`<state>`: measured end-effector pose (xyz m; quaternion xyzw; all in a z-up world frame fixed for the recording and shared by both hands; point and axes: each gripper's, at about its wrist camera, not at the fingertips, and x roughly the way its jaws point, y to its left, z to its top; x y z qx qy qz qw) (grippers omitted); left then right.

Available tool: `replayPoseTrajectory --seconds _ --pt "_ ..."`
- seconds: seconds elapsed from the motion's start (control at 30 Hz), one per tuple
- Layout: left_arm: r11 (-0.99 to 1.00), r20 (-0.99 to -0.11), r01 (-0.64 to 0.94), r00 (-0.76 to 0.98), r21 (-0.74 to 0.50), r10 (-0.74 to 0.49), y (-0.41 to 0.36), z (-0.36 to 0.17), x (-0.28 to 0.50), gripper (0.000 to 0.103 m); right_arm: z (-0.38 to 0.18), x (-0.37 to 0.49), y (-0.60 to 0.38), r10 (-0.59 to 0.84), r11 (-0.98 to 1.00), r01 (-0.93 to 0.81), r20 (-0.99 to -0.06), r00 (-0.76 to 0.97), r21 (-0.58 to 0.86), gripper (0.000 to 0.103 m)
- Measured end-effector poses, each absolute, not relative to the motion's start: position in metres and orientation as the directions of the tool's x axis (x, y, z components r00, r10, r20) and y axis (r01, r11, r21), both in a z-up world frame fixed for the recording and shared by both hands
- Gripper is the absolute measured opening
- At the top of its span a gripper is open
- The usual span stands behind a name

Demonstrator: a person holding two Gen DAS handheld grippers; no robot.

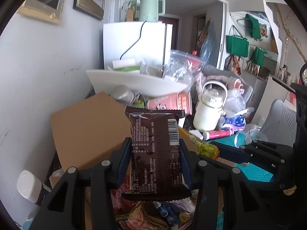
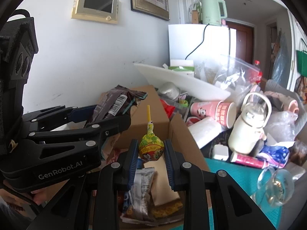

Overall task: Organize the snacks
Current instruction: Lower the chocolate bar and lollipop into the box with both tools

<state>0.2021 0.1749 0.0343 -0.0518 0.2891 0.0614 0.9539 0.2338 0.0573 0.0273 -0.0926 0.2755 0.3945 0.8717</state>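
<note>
Midway, by the look. Left gripper jaws pinching brown snack pkt; right gripper jaws pinching lollipop, both over cardboard box w/ several snacks already inside. Drop-off left.

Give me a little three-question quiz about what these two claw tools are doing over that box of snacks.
1. True or false: both grippers are empty.
2. What does the right gripper hold: A a cup, B a lollipop, C a bottle?
3. What lies below both grippers?

Key
1. False: the left gripper is shut on a brown snack packet too.
2. B, pinched by its wrapped head, yellow stick pointing up.
3. An open cardboard box with snack packets inside.
</note>
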Motion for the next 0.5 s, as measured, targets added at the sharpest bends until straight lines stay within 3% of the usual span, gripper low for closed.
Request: replayPoseTrajectory --seconds 0.5 --pt "0.976 -0.721 -0.216 0.678 -0.009 0.143 0.184 -0.023 0.235 0.047 -0.025 0.262 0.081 0.524 0.703 -0.711 -0.698 0.488 0.03 0.027"
